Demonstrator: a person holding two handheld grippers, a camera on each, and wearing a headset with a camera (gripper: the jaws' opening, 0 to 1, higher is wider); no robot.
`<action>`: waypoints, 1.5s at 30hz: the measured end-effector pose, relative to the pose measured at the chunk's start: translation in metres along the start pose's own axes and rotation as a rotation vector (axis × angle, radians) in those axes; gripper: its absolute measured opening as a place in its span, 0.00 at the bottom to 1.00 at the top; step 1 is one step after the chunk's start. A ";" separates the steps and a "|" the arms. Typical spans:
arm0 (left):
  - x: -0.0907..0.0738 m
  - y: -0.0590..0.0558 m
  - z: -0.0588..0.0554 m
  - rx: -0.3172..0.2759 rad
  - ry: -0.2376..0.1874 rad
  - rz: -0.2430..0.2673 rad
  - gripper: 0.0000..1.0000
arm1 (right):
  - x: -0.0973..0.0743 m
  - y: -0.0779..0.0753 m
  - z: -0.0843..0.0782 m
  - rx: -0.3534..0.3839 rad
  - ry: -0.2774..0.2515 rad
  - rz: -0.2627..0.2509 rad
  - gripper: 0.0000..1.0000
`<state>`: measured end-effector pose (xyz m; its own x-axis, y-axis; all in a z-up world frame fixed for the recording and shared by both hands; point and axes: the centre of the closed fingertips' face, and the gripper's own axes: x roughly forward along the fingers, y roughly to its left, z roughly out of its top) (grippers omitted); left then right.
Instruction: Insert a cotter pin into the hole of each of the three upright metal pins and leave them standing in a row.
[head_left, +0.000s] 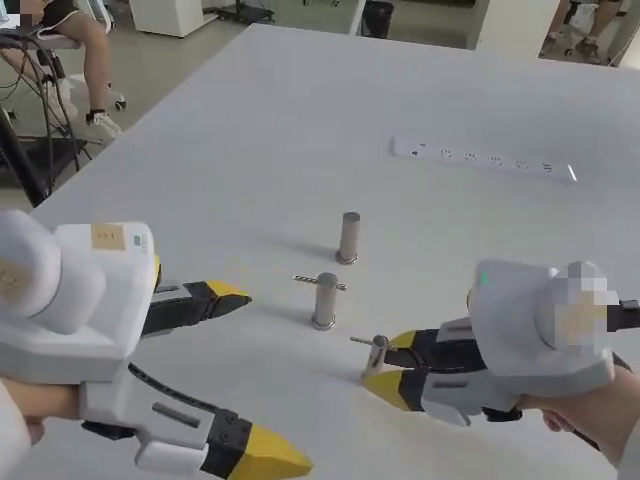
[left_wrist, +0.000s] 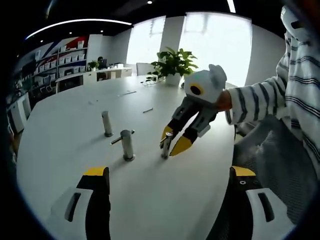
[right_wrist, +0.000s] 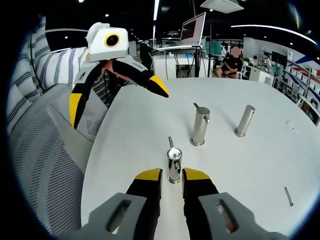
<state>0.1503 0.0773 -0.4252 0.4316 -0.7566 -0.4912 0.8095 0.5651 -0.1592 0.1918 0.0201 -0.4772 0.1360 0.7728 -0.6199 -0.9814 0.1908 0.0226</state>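
1. Now working at a white table (head_left: 300, 120), with three metal pins standing upright in a slanted row near its middle.
2. Straddling the base of the near pin (right_wrist: 174, 165) with the right gripper (head_left: 383, 362), set low over the table.
3. Holding those jaws only a little wider apart than the pin, with a sliver of gap showing on one side in the right gripper view, so not clamping it.
4. Showing a cotter pin (head_left: 362, 341) through the top of the near pin, sticking out sideways toward the left gripper.
5. Showing a second cotter pin (head_left: 318, 282) through the head of the middle pin (head_left: 325, 302), poking out on both sides.
6. Standing just beyond the middle one, the far pin (head_left: 349, 237), well apart from both grippers.
7. Holding the left gripper (left_wrist: 169, 172) off to the left of the row, well apart from the pins, with jaws spread wide and gripping nothing.
8. Pointing the left gripper toward the row, with all three pins and the right gripper facing it in the left gripper view.
9. Lying loose on the table past the pins in the right gripper view, a small slender metal piece (right_wrist: 288, 196), too small to identify.
10. Lying along the far side of the table, a white power strip (head_left: 485, 160).
11. Wearing a striped sleeve (left_wrist: 260, 105) on the arm behind the right gripper.
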 end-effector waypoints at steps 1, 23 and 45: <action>0.000 0.000 -0.001 -0.001 0.001 0.001 0.99 | 0.000 0.000 0.001 0.001 -0.003 0.000 0.10; -0.009 -0.010 -0.004 -0.031 0.010 0.032 0.99 | -0.002 -0.006 0.004 -0.013 -0.027 0.007 0.04; -0.011 -0.008 -0.006 -0.046 0.009 0.050 0.99 | -0.016 -0.058 0.002 -0.057 -0.026 -0.055 0.04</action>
<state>0.1362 0.0831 -0.4240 0.4676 -0.7239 -0.5072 0.7677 0.6170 -0.1729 0.2472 -0.0024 -0.4673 0.1932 0.7779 -0.5980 -0.9783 0.1996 -0.0565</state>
